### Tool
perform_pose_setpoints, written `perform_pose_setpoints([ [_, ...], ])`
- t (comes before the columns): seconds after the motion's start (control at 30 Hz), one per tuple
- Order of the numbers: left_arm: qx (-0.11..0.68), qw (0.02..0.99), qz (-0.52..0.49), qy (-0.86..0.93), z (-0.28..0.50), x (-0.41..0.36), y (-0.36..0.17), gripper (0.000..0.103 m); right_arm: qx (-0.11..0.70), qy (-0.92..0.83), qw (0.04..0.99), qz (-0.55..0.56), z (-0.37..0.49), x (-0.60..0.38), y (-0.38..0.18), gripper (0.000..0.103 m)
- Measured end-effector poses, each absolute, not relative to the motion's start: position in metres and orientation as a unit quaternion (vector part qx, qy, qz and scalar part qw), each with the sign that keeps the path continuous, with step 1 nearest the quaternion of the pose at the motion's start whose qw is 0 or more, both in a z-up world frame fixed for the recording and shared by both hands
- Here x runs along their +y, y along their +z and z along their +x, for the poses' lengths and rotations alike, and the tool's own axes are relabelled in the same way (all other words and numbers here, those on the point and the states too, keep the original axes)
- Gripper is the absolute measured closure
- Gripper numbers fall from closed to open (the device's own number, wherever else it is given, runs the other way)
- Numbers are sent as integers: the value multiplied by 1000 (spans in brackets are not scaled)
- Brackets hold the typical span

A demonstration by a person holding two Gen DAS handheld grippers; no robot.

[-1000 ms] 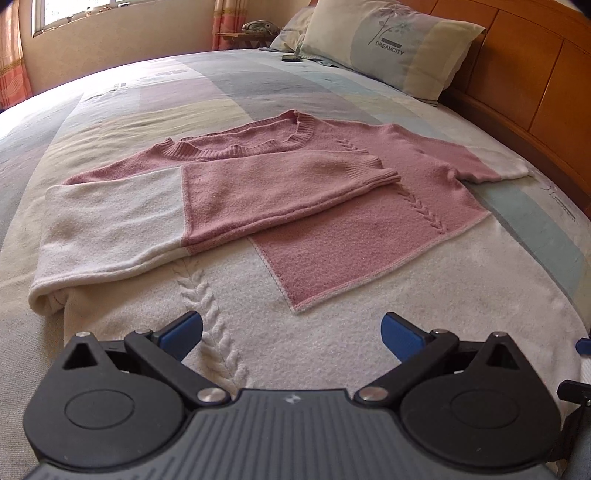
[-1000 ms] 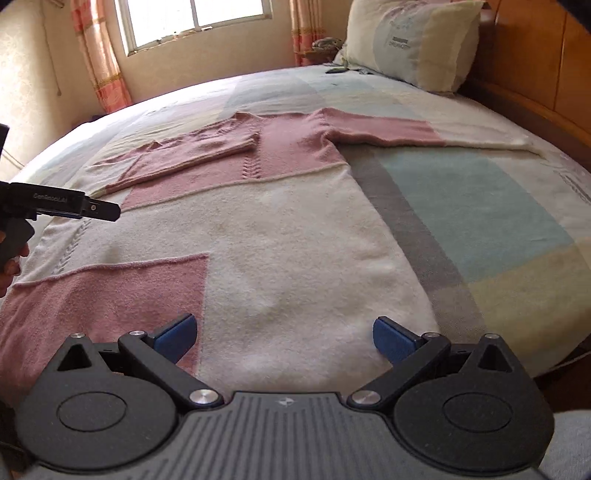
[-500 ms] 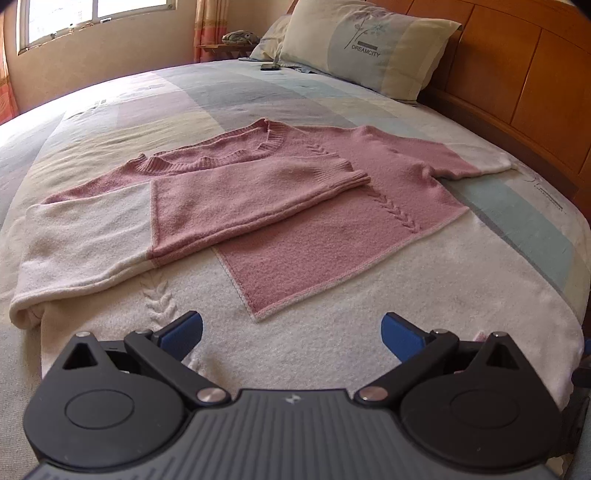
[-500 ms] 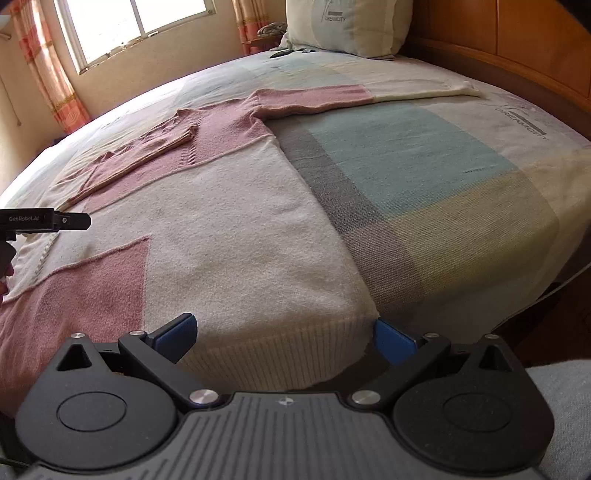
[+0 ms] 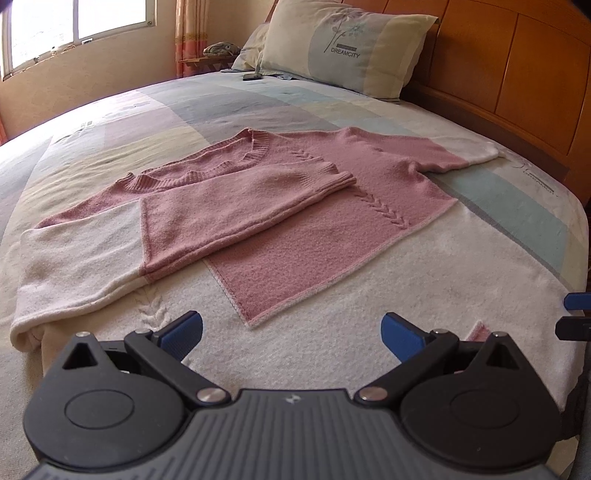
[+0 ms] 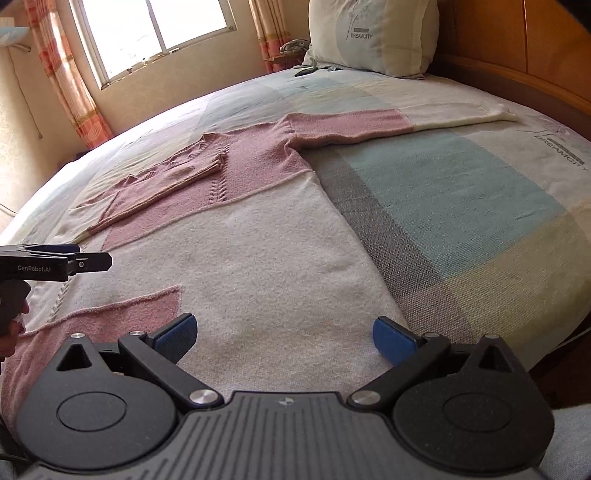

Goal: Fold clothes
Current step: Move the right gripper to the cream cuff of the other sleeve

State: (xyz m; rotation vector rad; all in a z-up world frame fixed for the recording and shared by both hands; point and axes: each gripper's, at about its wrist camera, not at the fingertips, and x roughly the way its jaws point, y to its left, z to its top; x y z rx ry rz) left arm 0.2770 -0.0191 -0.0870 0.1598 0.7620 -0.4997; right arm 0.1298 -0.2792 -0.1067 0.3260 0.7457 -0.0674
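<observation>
**Both grippers spread wide over a half-folded sweater**

In the left wrist view, the left gripper sat at 6 o'clock with its blue fingertips spread wide and nothing between them. It hovered over the cream lower part of the sweater, which lay flat on the bed and filled the middle of the frame. The sweater's pink upper body reached toward 12 o'clock, its ribbed neckline near the center. One sleeve was folded across the chest, running from a cream section at 9 o'clock to a pink cuff near the middle. The other sleeve stretched out toward 2 o'clock and ended in a cream tip. A pillow leaned against the wooden headboard at 1 o'clock, and a window showed at 11 o'clock. A bit of the right gripper showed at the 3 o'clock edge.

In the right wrist view, the right gripper also sat at 6 o'clock, fingers far apart and empty, above the sweater's cream hem area. The pink chest lay toward 11 o'clock with the folded sleeve across it. The stretched sleeve ran toward 1 o'clock. The left gripper entered from 9 o'clock, above the sweater. The pillow stood at 12 o'clock and the window at 11 o'clock.
</observation>
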Motion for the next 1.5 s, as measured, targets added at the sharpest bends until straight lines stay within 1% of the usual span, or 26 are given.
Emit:
perform_pose_setpoints([
  [0.27,372,899,65,-219,288,-6,-89,1,325,28,929,172,191,-275,-85,0],
  [0.33,376,899,56,-218,291,-2,-91,1,332,44,926,173,210,-270,-88,0],
  [0.5,386,896,41,-217,298,3,-96,1,380,47,912,149,239,-259,-111,0],
  [0.63,382,894,40,-229,299,2,-99,1,367,49,922,114,244,-262,-104,0],
  [0.8,375,891,41,-252,294,-2,-98,1,289,18,946,144,270,-313,-88,0],
  [0.9,373,890,45,-257,292,-5,-99,1,232,-51,956,170,287,-362,-94,0],
  [0.93,374,889,47,-259,292,-6,-99,1,225,-81,953,187,291,-381,-98,0],
  [1.03,376,885,62,-267,290,-10,-101,1,220,-123,940,230,295,-427,-107,0],
  [1.13,378,882,77,-272,287,-16,-101,1,202,-148,936,247,294,-459,-111,0],
  [1.3,378,873,78,-298,281,-21,-97,1,219,-145,927,268,308,-486,-120,0],
  [1.5,354,864,87,-346,268,-30,-92,1,240,-123,924,271,326,-505,-132,0],
])
